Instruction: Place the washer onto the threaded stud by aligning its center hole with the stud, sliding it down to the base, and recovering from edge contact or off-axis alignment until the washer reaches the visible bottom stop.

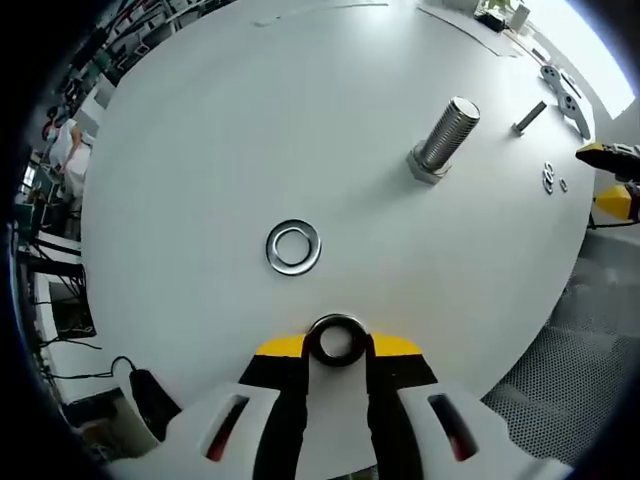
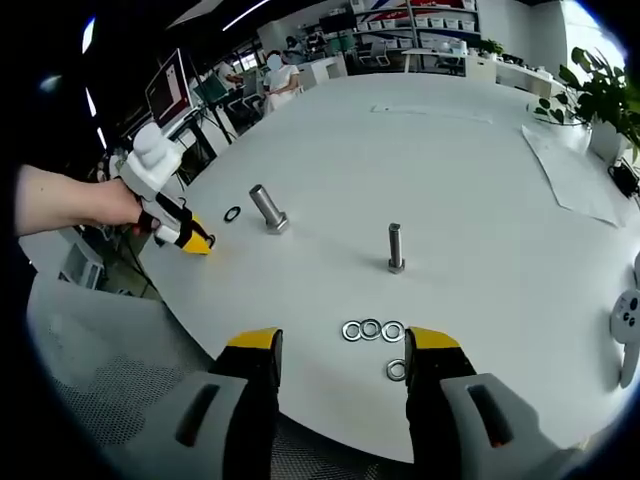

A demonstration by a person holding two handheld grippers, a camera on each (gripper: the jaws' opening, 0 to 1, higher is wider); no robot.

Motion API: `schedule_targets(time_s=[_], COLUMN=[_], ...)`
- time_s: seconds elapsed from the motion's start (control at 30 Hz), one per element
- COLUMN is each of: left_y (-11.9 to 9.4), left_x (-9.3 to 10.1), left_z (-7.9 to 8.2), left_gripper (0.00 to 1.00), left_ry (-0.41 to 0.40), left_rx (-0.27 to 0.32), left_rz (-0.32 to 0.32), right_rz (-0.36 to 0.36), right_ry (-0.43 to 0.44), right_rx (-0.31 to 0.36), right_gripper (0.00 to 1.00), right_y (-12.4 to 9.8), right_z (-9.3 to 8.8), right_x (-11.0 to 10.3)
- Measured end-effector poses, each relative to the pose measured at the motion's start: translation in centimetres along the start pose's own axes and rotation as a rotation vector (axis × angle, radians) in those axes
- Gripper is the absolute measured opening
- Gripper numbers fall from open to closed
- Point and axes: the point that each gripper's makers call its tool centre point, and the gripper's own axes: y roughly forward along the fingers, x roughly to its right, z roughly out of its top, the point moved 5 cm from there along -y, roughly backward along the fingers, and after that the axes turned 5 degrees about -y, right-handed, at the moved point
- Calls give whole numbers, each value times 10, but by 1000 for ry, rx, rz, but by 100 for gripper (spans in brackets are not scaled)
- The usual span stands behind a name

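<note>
Left gripper (image 1: 336,345) clamps a washer (image 1: 335,338); the stud (image 1: 446,137) stands bare, placement pending. Right gripper (image 2: 340,352) gapes empty.

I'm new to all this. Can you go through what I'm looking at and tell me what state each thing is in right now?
Left gripper: jaws shut on a silver metal washer, held at the table edge.
Right gripper: jaws open, holding nothing.
Large threaded steel stud: upright on its hex base, nothing on it.
Slim threaded stud: upright, nothing on it.
Loose flat washer: lying flat on the white table.
</note>
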Motion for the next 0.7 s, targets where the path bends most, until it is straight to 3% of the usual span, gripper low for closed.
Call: schedule_targets(time_s=[0.37,0.7], left_y=[-6,-27], left_x=[5,17], left_z=[2,36], left_gripper=[19,19], left_ry=[69,99], left_rx=[7,101], left_rz=[-25,-81], right_rz=[-2,-4], right_ry=[7,10], right_rx=[3,0], right_gripper=[52,51], right_y=[0,0], right_z=[0,0], right_x=[1,1])
